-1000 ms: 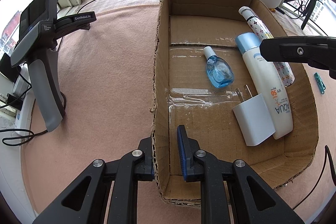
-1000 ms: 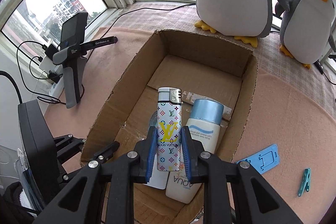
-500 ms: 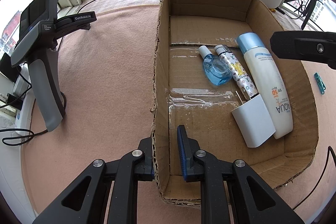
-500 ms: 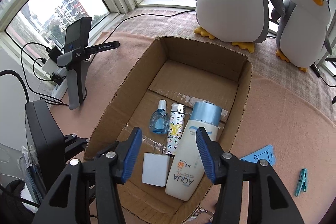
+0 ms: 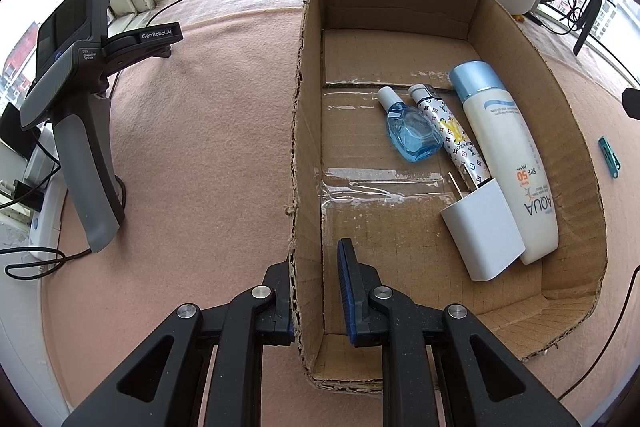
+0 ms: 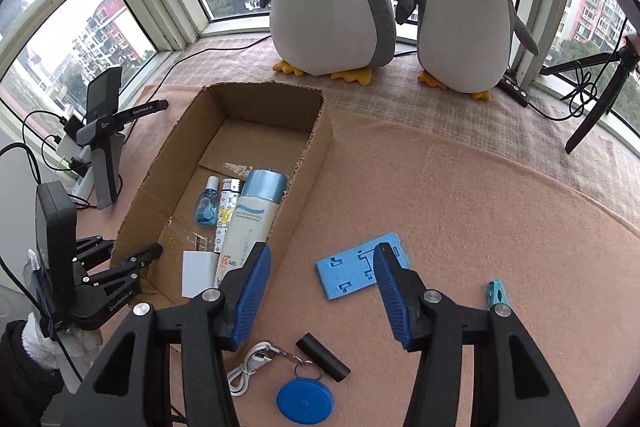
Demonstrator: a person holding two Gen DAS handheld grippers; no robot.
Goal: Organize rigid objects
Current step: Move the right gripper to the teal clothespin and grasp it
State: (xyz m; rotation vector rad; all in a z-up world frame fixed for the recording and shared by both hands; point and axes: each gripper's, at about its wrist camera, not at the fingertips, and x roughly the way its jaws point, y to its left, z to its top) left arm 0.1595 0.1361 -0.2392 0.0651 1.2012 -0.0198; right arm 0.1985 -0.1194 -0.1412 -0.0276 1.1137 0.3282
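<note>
On the pink mat, you're pinning the box with one gripper while the other hangs open and empty over the loose stuff.

Your left gripper is clamping the near side wall of the cardboard box, one finger outside and one inside. Your right gripper is hovering with its jaws spread apart and nothing between them, right above the blue phone stand lying flat on the mat beside the box. Inside the box you've got a blue glass bottle, the patterned lighter just beside it, the AQUA sunscreen bottle touching that, and a white charger at their near ends. Down by your right gripper: a black cylinder, blue round tag, white cable, teal clip.
</note>
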